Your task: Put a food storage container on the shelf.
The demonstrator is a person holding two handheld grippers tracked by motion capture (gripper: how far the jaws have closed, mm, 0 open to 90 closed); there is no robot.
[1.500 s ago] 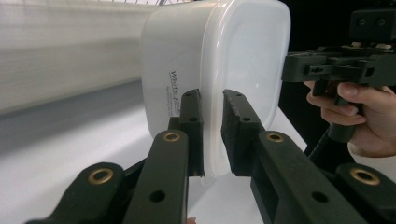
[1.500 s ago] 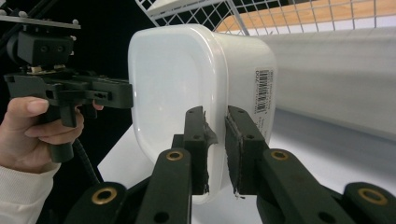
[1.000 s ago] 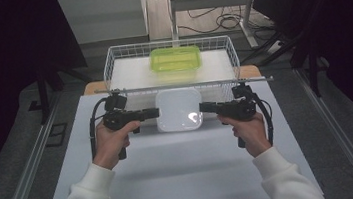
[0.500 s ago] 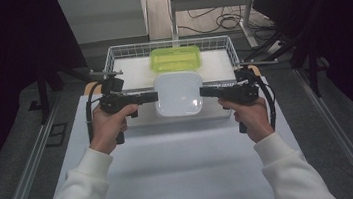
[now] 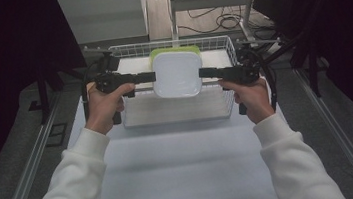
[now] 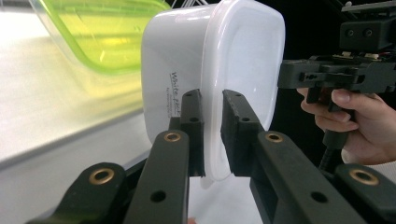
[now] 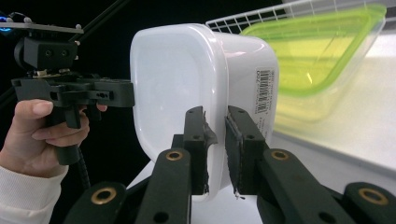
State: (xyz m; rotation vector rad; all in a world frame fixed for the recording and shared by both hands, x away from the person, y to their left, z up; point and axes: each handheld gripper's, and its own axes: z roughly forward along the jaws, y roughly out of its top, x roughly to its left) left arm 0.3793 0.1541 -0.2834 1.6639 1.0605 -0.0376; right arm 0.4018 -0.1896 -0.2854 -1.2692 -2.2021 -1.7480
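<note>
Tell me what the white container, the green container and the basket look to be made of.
White container: likely opaque plastic, smooth and glossy, with moulded rim. Green container: translucent plastic, light passes through. Basket: thin white wire grid, probably coated metal.

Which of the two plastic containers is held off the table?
The white lidded plastic container, clamped at its rim from both sides; the translucent green one sits in the wire basket.

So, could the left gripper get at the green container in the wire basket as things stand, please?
Probably not: the left gripper is clamped on the white container's rim, sharing the load with the right gripper, and that container hangs right above the green container.
</note>
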